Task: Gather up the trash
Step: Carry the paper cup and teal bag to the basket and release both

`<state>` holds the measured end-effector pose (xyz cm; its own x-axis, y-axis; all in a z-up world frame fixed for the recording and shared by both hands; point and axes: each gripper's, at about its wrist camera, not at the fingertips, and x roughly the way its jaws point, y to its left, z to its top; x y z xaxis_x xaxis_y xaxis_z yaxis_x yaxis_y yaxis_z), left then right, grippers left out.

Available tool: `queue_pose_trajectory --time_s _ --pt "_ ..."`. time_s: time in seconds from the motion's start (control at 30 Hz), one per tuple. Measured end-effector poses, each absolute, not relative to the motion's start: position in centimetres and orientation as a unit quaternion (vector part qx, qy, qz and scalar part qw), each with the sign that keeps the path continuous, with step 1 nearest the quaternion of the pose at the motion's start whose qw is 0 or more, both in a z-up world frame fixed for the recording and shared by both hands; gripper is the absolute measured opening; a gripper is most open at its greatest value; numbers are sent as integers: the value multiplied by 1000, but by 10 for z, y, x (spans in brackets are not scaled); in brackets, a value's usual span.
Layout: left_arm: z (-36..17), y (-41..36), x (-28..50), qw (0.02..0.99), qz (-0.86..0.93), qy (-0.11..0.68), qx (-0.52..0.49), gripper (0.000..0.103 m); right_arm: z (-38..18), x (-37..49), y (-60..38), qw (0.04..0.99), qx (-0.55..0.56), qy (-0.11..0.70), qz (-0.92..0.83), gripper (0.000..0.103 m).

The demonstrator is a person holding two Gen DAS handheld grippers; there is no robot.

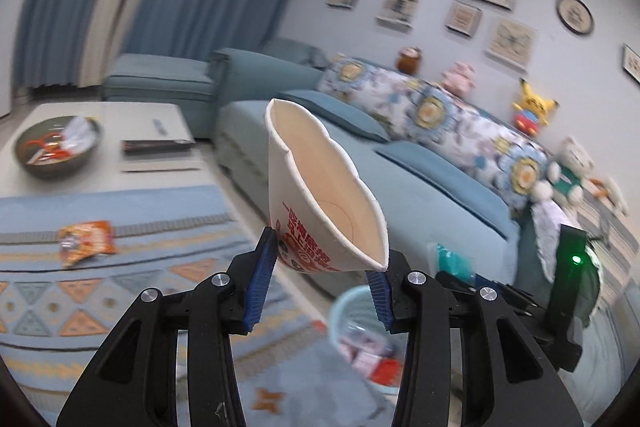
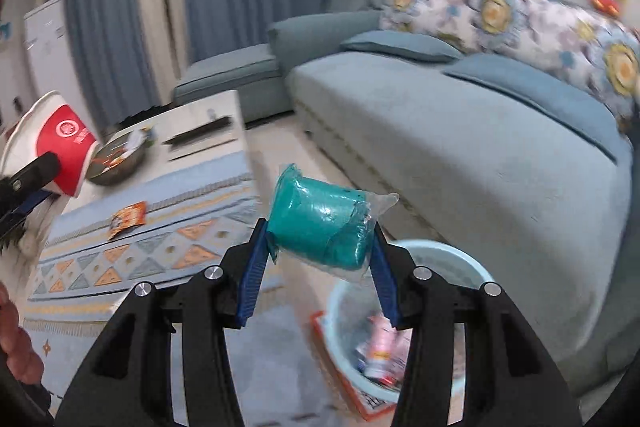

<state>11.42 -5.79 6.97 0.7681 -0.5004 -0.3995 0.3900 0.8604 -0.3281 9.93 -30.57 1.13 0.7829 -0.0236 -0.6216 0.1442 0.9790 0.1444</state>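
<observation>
Left wrist view has the left gripper (image 1: pixel 324 263) pinching a squashed paper cup (image 1: pixel 320 195) between its blue pads (image 1: pixel 260 279); the cup's rim is flattened into a pointed oval and its white inside faces the camera, with red print on the outer wall. Below the cup, near the sofa (image 1: pixel 400 187), stands a pale blue bin (image 1: pixel 340 307) with wrappers inside. Farther left, an orange snack packet (image 1: pixel 86 241) lies on the patterned rug (image 1: pixel 100 287). On the low table (image 1: pixel 120 115) at the far left sit a dark bowl (image 1: pixel 56 151) holding scraps and a flat dark object I cannot identify.

Right wrist view shows the right gripper (image 2: pixel 318 251) with its fingers closed on a teal roll (image 2: pixel 320 227) wrapped in clear plastic, held tilted above the bin (image 2: pixel 440 259), which stands just beside the sofa (image 2: pixel 480 167). At the left edge the cup (image 2: pixel 64 147) appears in the other gripper (image 2: pixel 28 179), and the packet (image 2: pixel 128 219) lies on the rug (image 2: pixel 160 247) beyond.
</observation>
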Motion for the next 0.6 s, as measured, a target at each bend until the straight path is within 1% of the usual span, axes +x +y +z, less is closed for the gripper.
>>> queue_pose_trajectory --time_s 0.13,0.27,0.37,0.6 --pt "49 -116 118 919 -269 270 -101 42 -18 90 -347 920 98 368 -97 46" --pt "11 -174 126 899 -290 316 -95 42 -52 87 -377 900 108 403 -126 46" --pt "-24 -210 135 878 -298 362 -94 42 -83 91 -392 884 136 426 -133 46" --pt "-80 -245 139 854 -323 407 -35 42 -137 95 -414 856 168 466 -146 48"
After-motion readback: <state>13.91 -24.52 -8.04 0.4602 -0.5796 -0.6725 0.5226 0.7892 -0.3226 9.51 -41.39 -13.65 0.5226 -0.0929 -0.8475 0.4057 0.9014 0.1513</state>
